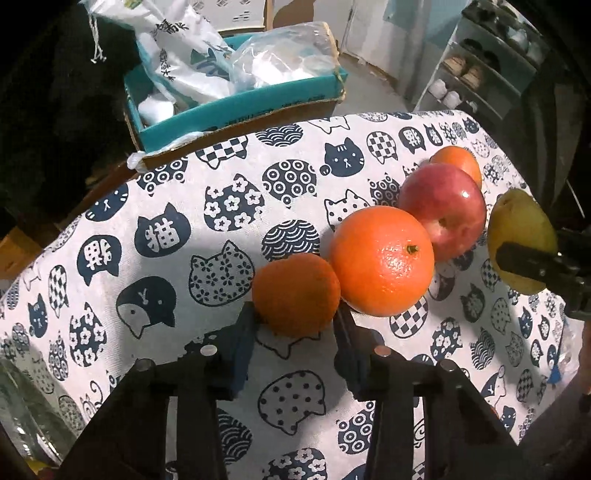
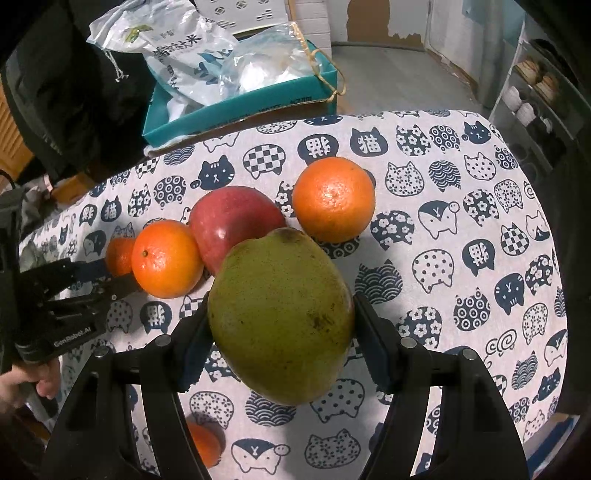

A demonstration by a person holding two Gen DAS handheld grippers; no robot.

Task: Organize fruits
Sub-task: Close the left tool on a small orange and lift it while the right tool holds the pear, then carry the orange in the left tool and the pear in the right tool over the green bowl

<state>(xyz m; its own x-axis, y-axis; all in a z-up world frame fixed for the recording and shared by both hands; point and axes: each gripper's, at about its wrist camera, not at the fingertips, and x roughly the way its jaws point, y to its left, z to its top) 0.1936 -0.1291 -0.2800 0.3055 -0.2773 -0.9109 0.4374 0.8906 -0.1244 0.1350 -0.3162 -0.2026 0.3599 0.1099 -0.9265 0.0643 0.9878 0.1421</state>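
Right wrist view: orange (image 2: 201, 445) half-hidden behind gripper (image 2: 280, 325).

Domestic interior, most likely a lived-in home. A table draped in a cat-print tablecloth (image 1: 229, 236) carries loose fruit (image 2: 334, 199). Behind it, a teal cardboard box (image 1: 236, 110) holds a printed rice bag (image 2: 184, 55) and a clear plastic bag of white contents (image 1: 284, 59). At the right, an open metal shelving rack (image 1: 480, 74) stores white cups and stacked bowls. Further back stand cardboard cartons and a wall with patchy, peeling paint (image 2: 402, 22) above a bare floor
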